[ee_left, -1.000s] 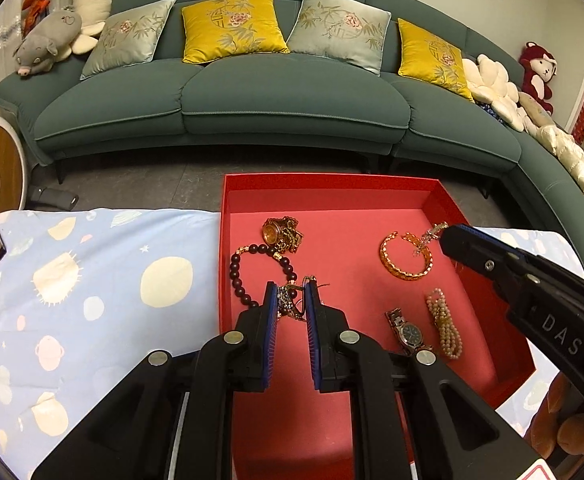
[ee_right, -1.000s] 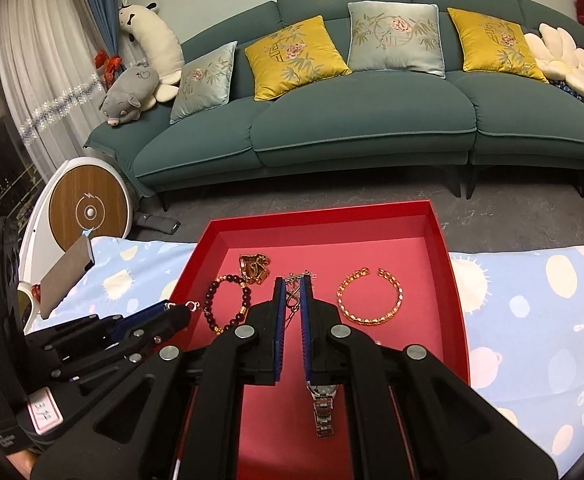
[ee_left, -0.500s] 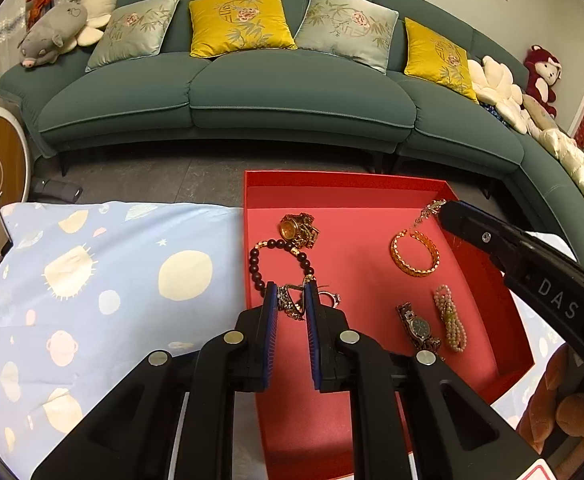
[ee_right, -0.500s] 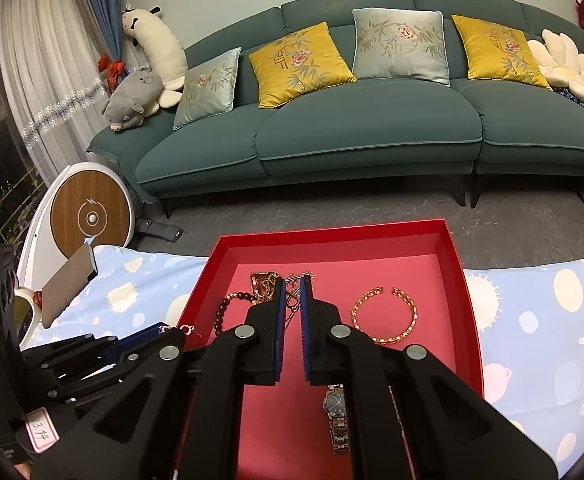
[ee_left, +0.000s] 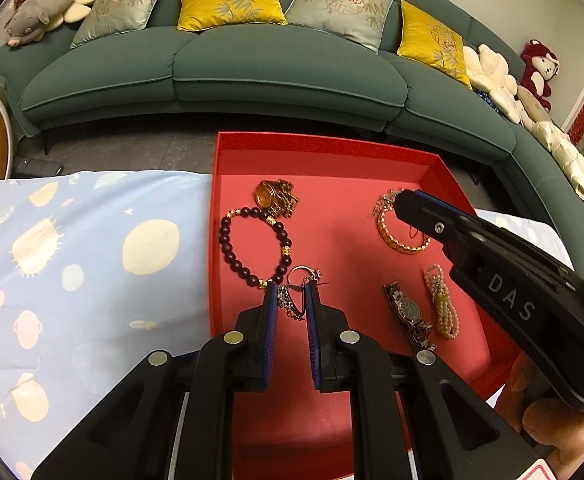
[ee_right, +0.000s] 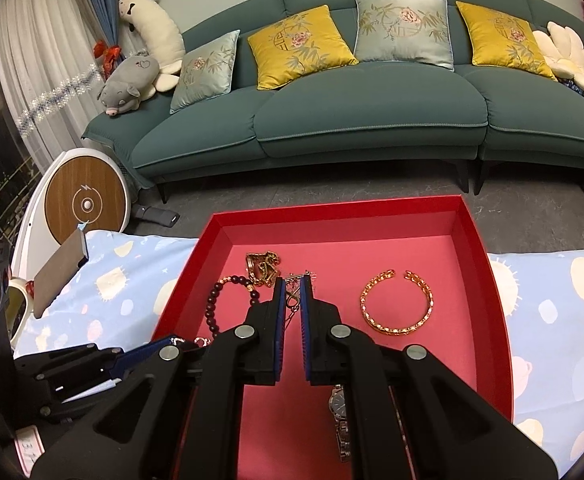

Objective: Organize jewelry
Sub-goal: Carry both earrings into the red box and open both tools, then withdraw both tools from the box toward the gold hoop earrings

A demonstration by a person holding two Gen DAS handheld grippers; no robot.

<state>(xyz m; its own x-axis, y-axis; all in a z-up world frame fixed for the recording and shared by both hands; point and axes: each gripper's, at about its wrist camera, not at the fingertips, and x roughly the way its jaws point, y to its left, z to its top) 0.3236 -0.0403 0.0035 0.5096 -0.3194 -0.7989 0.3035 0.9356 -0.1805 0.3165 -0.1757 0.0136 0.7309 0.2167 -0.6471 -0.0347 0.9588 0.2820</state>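
In the red tray (ee_left: 444, 168) on the spotted blue cloth (ee_left: 92, 248), the jewelry is spread across the floor with bare red between the pieces. The left gripper (ee_left: 292, 296) sits near the tray's left wall, nipping a tangle of silver chain with a ring (ee_left: 298, 280), just beside the dark bead bracelet (ee_left: 252, 248). Only its camera shows the pearl bracelet (ee_left: 442, 304) and the whole wristwatch (ee_left: 408, 312) toward the near right; the other camera catches just a strip of the watch (ee_right: 340, 412) under its own arms. The right gripper (ee_right: 293, 292) is pressed together on a thin silver chain (ee_right: 292, 300), held up above the middle of the tray. The gold bangle (ee_right: 396, 304) lies open to view there, while from the left it is half covered by the right gripper's finger. A gold clump (ee_left: 276, 196) rests toward the far left corner; its make-up is hard to tell. The far strip of the tray is bare.
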